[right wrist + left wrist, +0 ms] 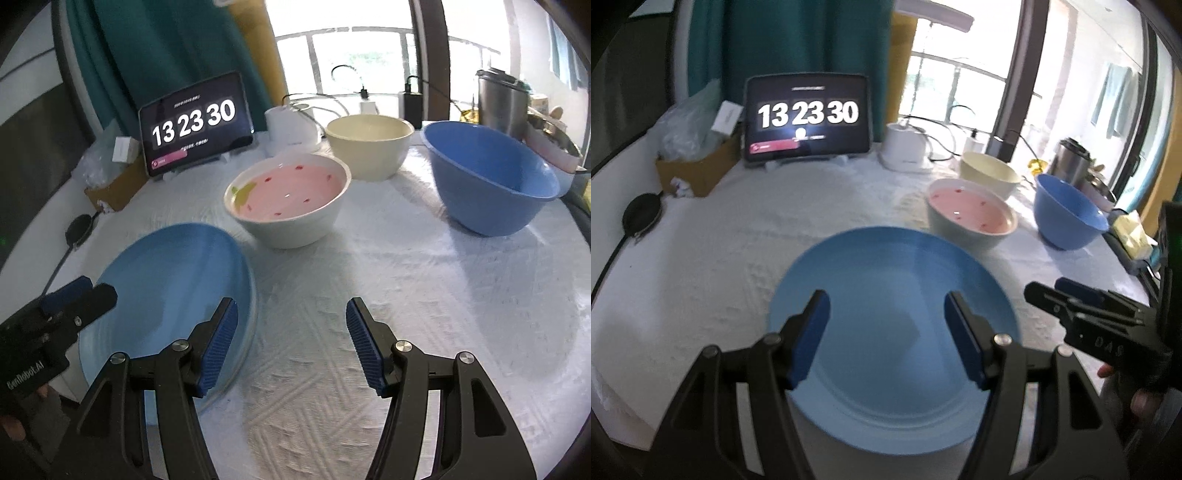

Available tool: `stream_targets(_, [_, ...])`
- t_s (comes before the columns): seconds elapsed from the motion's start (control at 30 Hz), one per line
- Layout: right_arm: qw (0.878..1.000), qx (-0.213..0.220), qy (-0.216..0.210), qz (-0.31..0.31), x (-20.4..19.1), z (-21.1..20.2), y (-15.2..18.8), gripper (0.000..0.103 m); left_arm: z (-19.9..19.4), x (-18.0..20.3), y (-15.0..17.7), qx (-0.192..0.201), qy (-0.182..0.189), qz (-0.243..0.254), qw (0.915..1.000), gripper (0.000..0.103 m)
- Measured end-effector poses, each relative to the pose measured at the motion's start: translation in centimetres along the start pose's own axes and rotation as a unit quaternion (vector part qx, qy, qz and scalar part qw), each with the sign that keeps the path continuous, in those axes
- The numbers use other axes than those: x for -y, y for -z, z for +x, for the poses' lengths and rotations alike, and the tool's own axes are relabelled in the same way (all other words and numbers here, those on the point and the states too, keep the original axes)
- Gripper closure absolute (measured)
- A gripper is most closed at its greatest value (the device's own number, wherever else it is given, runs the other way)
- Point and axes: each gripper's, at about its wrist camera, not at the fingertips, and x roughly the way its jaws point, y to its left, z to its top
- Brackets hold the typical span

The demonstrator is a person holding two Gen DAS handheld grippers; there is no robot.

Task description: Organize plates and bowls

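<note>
A light blue plate [894,266] lies flat on the white tablecloth. My left gripper [886,325] hovers just above it, open, with nothing between its pads. Beyond the plate stand three bowls. A white bowl with a pink inside [971,218] is nearest, a cream bowl [990,173] is behind it, and a blue bowl [1067,214] is to the right. My right gripper [291,332] is open over bare cloth, right of the plate [173,280]. The pink bowl [291,199], cream bowl [369,144] and blue bowl [487,177] stand ahead of it. Each gripper shows in the other's view: the right [1045,290], the left [88,291].
A tablet showing a clock [809,118] stands at the back, with a cardboard box [698,166] to its left and a white appliance [905,147] with cables to its right. A steel pot [502,103] sits at the far right. A black round object [642,214] lies near the left edge.
</note>
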Motion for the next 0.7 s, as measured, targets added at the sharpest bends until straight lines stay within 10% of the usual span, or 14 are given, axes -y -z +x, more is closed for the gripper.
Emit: stream_targets(0.7, [0.998,0.028,0.022,0.05,7.5,-3.5,-1.6,0.039,1.2,8.5,-2.3,-0.01,0.039,0.054,0.9977,0.037])
